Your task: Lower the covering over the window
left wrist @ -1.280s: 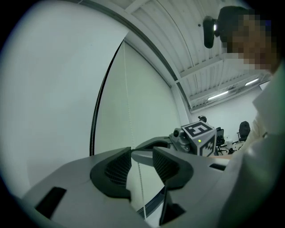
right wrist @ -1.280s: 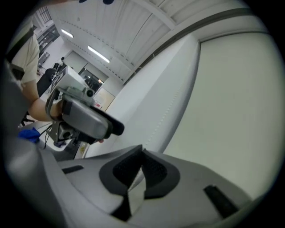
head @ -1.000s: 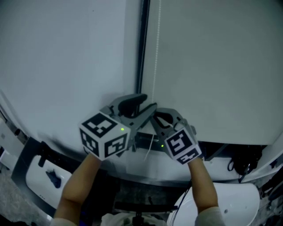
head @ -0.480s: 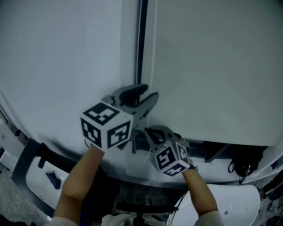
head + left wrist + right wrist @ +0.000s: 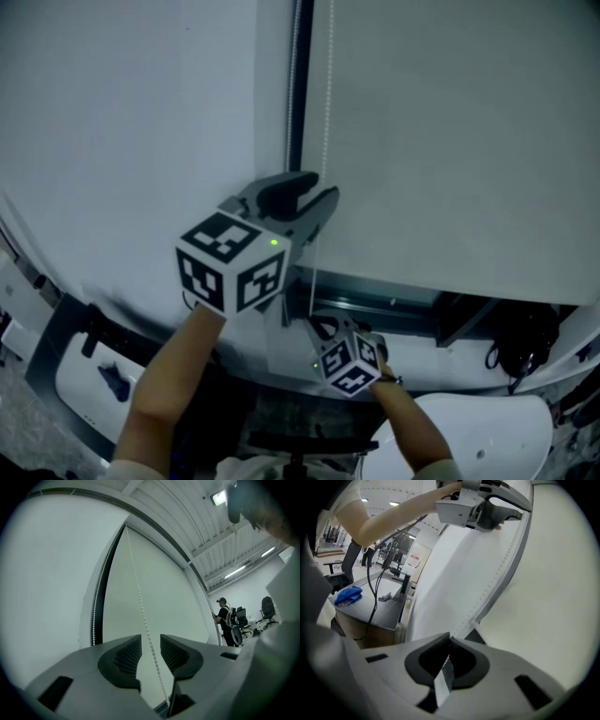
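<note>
A pale roller blind (image 5: 450, 141) covers the window, its bottom bar (image 5: 422, 286) just above the sill. A white bead chain (image 5: 325, 122) hangs along its left edge beside the dark frame post (image 5: 298, 84). My left gripper (image 5: 319, 194) is open around that chain; in the left gripper view the chain (image 5: 140, 606) runs free between the left gripper's (image 5: 150, 641) ridged pads. Lower down, my right gripper (image 5: 322, 328) is shut on the chain. In the right gripper view the right gripper's (image 5: 449, 639) jaws meet on a pale strand, and the chain (image 5: 499, 571) rises from them towards the left gripper (image 5: 506, 508).
A white wall panel (image 5: 122, 141) lies left of the post. Black cables (image 5: 516, 347) and a white rounded object (image 5: 469, 431) sit below the sill. A desk (image 5: 379, 606) with a blue cloth (image 5: 347, 595) stands to the left. A person (image 5: 225, 620) stands far off.
My right gripper has dropped from beside the left gripper to well below it, still shut. The left gripper has stayed open around the chain and shifted only slightly.
</note>
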Demonstrator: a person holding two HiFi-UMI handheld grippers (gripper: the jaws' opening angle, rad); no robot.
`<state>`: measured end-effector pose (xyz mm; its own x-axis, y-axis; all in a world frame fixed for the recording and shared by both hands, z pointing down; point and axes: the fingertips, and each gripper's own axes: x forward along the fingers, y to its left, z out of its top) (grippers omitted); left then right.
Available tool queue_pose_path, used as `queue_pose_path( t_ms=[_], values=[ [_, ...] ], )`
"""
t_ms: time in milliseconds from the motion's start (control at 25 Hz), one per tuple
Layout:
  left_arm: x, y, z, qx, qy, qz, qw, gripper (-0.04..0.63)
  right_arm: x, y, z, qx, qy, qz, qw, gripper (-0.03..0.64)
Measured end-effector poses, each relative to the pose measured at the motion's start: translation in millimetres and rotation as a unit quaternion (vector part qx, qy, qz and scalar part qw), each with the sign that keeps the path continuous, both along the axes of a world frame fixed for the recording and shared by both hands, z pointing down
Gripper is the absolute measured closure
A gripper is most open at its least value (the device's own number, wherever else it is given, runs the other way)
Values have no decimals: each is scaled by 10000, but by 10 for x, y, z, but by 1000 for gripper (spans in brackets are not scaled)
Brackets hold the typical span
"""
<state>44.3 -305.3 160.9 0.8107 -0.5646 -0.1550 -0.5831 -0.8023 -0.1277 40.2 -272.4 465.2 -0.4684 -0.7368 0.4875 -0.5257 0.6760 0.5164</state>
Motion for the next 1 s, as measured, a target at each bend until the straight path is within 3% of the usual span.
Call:
queue_pose_path(
  t_ms=[120,240,360,520,680,1000],
  values=[
    [-3,12,-16,79,-51,-56,9999,455,24,-10,9,-14,33,34,10000,609],
    [12,25,-4,134,-137,-82,9998,540,13,8,21,-31,0,17,10000,609],
    [24,28,16,69,-198,-88,9997,556,-5,30,38,-63,-36,-43,10000,609],
    [24,74,13,548,-603,-397,9959,565,-24,71,11,-60,98,-153,9998,609],
    [69,109,-19,1022,-1078,-671,9866,569,-45,105,-24,-80,53,-225,9997,607],
    [130,108,151,1130,-1602,-788,9774,572,-78,212,-230,-336,-597,-405,9968,604]
  ],
)
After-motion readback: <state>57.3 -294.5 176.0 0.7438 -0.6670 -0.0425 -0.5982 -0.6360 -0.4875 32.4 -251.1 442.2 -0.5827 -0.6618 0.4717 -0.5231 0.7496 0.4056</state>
